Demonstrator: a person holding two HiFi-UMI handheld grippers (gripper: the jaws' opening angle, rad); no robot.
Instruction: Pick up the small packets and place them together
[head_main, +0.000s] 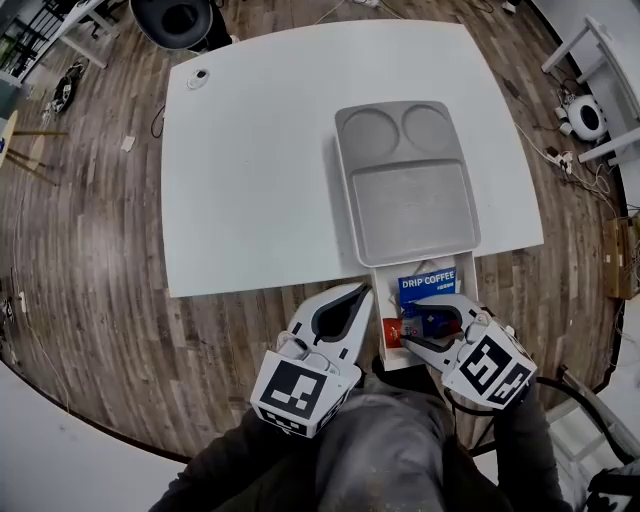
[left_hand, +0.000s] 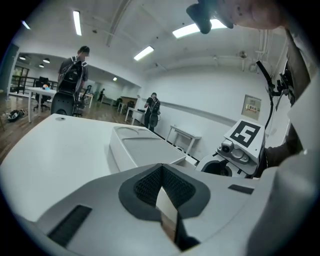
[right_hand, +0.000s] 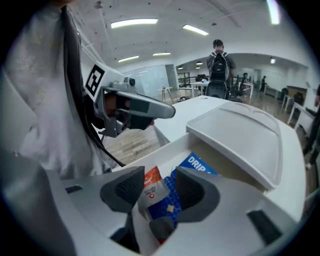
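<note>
White packet (right_hand: 152, 193), orange top, between my right hand-held gripper's (right_hand: 160, 190) parted jaws at the counter's (head_main: 250, 150) near edge, bottom hidden; left hand-held gripper (left_hand: 162, 186) clenched.

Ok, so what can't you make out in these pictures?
Drawer: head view, its back lies under the tray.
Red packet: head view, the right tool covers part; print too small.
Packet count: head view and right gripper view, packets overlap.

On the table (head_main: 250, 180), right of the frame's centre, sits a compartmented tray (head_main: 405, 190), and just below it, past the table's lower edge, an open box (head_main: 378, 300) holds a drip coffee packet (head_main: 428, 283) with small packets (head_main: 392, 333) at its lower left.
</note>
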